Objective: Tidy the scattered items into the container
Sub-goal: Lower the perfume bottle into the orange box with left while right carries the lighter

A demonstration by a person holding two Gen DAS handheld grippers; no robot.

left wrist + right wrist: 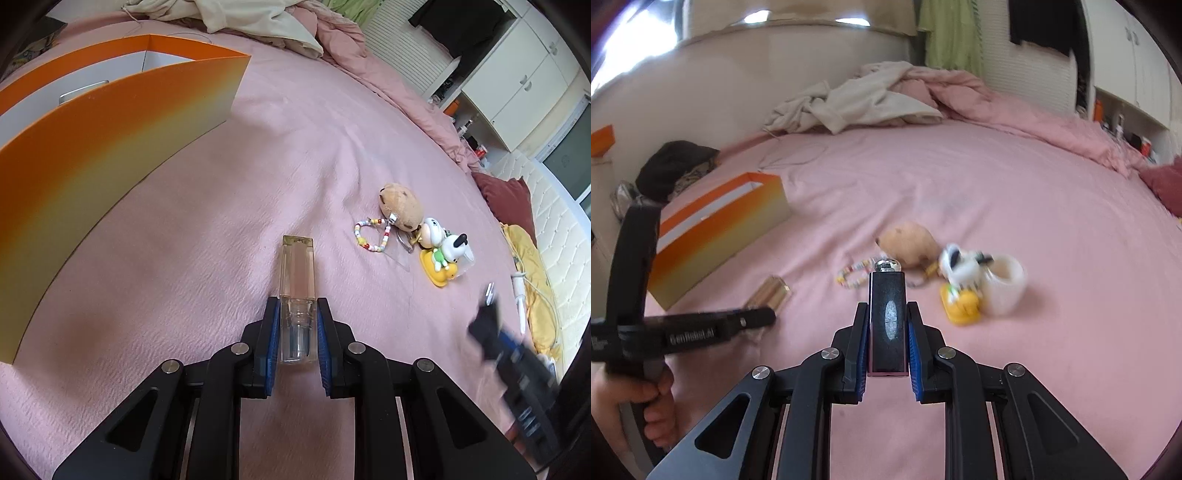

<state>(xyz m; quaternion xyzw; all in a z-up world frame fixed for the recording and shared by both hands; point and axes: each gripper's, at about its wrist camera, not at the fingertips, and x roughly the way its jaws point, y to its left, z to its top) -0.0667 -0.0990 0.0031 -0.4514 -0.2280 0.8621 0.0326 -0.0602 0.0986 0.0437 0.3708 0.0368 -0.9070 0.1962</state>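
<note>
My left gripper is shut on a clear rectangular bottle and holds it over the pink bed; it also shows in the right wrist view. My right gripper is shut on a black rectangular bottle with a silver cap. The orange container stands open at the left, also seen in the right wrist view. A tan plush, a beaded chain, a white dog figure and a yellow duck toy lie on the bed to the right.
The right gripper appears blurred at the lower right in the left wrist view. A white cup-like item lies by the toys. Crumpled bedding is at the far side. A black bag sits beside the bed.
</note>
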